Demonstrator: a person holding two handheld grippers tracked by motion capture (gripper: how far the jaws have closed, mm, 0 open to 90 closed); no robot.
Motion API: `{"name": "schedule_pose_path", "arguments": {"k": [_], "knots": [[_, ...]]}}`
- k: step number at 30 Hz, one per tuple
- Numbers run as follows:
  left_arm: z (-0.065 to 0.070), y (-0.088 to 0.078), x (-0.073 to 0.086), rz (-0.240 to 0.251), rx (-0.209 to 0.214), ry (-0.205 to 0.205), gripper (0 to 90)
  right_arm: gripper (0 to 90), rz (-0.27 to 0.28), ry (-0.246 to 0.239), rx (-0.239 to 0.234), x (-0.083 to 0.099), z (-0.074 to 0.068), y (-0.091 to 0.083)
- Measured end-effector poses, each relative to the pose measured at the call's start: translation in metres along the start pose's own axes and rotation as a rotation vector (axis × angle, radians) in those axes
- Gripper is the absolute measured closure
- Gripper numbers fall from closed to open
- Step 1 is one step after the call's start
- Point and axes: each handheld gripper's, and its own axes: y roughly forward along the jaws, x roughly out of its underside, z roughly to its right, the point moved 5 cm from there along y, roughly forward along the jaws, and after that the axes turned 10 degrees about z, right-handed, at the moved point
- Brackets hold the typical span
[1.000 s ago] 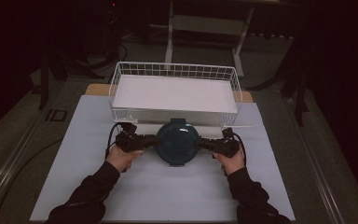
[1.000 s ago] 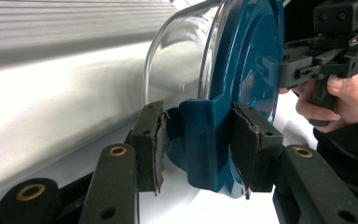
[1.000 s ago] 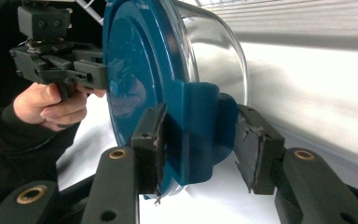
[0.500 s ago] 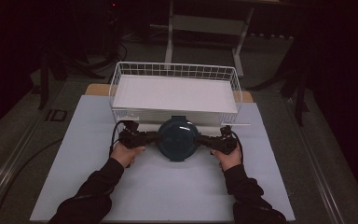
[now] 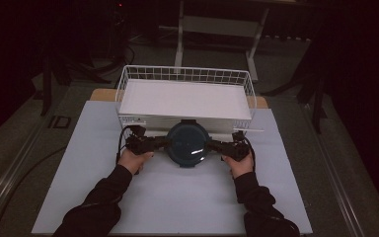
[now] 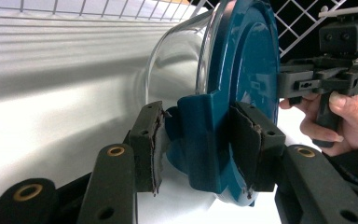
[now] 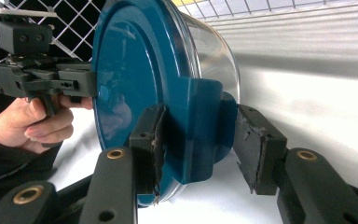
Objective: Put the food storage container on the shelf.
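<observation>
We held the lidded bowl (image 5: 188, 144) between us: left claw (image 5: 162, 144) clamped on its 9 o'clock tab, right claw (image 5: 214, 145) around its 3 o'clock tab. The basket (image 5: 185, 74) lay at 12 o'clock, just beyond, on the tabletop (image 5: 177, 197).

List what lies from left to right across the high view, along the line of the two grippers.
Person's left hand → left gripper → round glass container with a teal lid, held at its side latches → right gripper → person's right hand. The white wire basket stands behind them all.
</observation>
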Motion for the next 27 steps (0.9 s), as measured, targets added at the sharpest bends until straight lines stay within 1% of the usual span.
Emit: {"name": "schedule_pose_path", "arguments": {"k": [3, 5, 6, 7, 8, 10, 12, 13, 14, 15, 16, 17, 22, 23, 25, 27], "knots": [[-0.002, 0.0, 0.001, 0.017, 0.004, -0.008, 55.2, 53.7, 0.011, 0.011, -0.001, 0.0, 0.0, 0.001], [-0.002, 0.001, 0.001, 0.02, 0.004, -0.011, 54.8, 53.5, 0.018, 0.016, -0.004, 0.0, 0.001, 0.001], [-0.001, 0.001, 0.0, 0.044, -0.032, 0.042, 54.8, 53.4, 0.021, 0.02, -0.005, 0.001, 0.002, 0.001], [-0.001, 0.001, -0.001, 0.045, -0.053, 0.067, 53.1, 51.3, 0.02, 0.033, -0.002, 0.001, 0.003, 0.002], [-0.002, 0.003, -0.003, 0.043, -0.06, 0.071, 53.7, 49.3, 0.021, 0.037, 0.004, 0.002, 0.003, 0.003], [-0.004, 0.004, -0.003, 0.048, -0.071, 0.062, 53.3, 47.6, 0.033, 0.012, 0.029, 0.001, 0.002, 0.004], [-0.005, 0.004, -0.003, 0.062, -0.072, 0.045, 52.9, 47.5, 0.035, 0.007, 0.041, -0.001, 0.001, 0.005], [-0.006, 0.004, -0.002, 0.069, -0.081, 0.045, 51.5, 47.6, 0.041, -0.009, 0.046, -0.001, 0.001, 0.005], [-0.007, 0.004, -0.002, 0.078, -0.079, 0.041, 49.9, 47.6, 0.042, -0.013, 0.05, -0.002, 0.001, 0.005], [-0.008, 0.005, -0.002, 0.083, -0.086, 0.033, 47.2, 47.7, 0.043, -0.017, 0.052, -0.003, 0.001, 0.006], [-0.01, 0.005, -0.002, 0.09, -0.091, 0.024, 44.7, 47.7, 0.052, -0.034, 0.055, -0.003, 0.002, 0.006], [-0.01, 0.005, -0.002, 0.095, -0.095, 0.018, 44.2, 47.9, 0.06, -0.038, 0.06, -0.004, 0.002, 0.007], [-0.01, 0.007, -0.005, 0.095, -0.137, 0.038, 41.1, 48.1, 0.076, -0.031, 0.076, -0.008, 0.003, 0.009], [-0.01, 0.007, -0.005, 0.096, -0.145, 0.046, 38.5, 48.2, 0.076, -0.033, 0.083, -0.008, 0.003, 0.01], [-0.01, 0.007, -0.006, 0.09, -0.143, 0.042, 38.2, 48.5, 0.074, -0.029, 0.089, -0.01, 0.002, 0.011], [-0.01, 0.007, -0.006, 0.083, -0.151, 0.044, 37.0, 48.5, 0.075, -0.026, 0.093, -0.01, 0.002, 0.011]]}}
